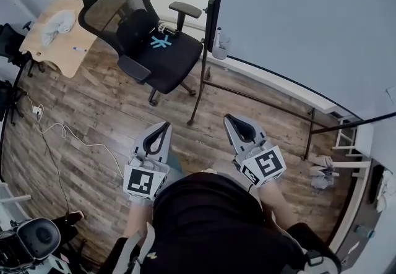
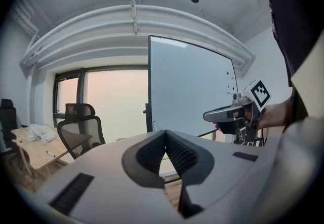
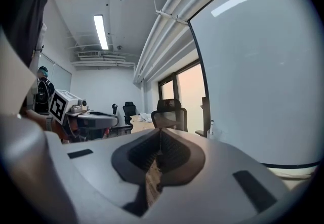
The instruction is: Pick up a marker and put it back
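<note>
nearest the camera, the person [image 1: 207, 223], in a dark top, holds both tools low over the wooden floor [image 1: 93, 124].

left gripper [image 1: 163, 127]: jaws clenched tip to tip, nothing between the ribbed pads [image 2: 178, 149]; only floor shows through the slot below the tips. the marker cube faces up.

right gripper [image 1: 231, 119]: jaws likewise pressed together and empty; its own view shows the pads [image 3: 172, 152] meeting, with floor visible through the gap beneath. the two grippers sit side by side, apart, both pointing towards the whiteboard stand.

beyond them, the whiteboard [image 1: 297, 25] stands on a dark metal frame, with a tray along its lower edge.

task item: a white marker [image 1: 218, 36] stands upright at the board's lower left corner, beside the frame post, in what appears to be a small clear holder. it is well apart from both grippers and touched by neither.

left of the board, a black mesh office chair [image 1: 145, 31] carries a blue object [image 1: 161, 42] on its seat.

farthest, a wooden table [image 1: 62, 44] holds a crumpled pale cloth [image 1: 57, 22] and a small pen [image 1: 79, 49] near its edge.
</note>
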The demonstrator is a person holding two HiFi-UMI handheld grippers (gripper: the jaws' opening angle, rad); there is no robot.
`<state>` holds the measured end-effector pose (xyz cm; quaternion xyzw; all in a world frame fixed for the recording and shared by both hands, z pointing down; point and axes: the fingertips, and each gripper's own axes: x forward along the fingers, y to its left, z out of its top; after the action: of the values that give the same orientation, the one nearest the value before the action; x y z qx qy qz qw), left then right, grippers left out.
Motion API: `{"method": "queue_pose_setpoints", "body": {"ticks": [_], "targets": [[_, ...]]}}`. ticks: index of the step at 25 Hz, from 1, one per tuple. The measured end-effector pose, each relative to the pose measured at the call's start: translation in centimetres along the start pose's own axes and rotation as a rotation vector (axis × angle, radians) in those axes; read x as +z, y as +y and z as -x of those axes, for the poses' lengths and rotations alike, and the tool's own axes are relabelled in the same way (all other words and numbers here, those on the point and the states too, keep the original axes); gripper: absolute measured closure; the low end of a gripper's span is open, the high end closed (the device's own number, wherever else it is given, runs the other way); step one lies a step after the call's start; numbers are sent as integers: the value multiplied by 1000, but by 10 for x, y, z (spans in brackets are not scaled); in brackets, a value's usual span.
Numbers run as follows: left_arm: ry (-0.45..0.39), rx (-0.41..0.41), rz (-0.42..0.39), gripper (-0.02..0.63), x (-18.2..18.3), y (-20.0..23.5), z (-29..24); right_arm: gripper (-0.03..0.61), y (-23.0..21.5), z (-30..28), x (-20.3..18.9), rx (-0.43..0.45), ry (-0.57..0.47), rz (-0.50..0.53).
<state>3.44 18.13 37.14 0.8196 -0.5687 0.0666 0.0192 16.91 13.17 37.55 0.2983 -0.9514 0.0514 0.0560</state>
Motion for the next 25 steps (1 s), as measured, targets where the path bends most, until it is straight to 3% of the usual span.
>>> {"method": "queue_pose_setpoints", "body": {"ticks": [12,25], "targets": [[-31,-145,25,607,9,157,-55,565,0,-143,24,-149,51,-24],[3,-339,54,607,-18,241,-79,565,13,-231,21,-330,96,-39]]}}
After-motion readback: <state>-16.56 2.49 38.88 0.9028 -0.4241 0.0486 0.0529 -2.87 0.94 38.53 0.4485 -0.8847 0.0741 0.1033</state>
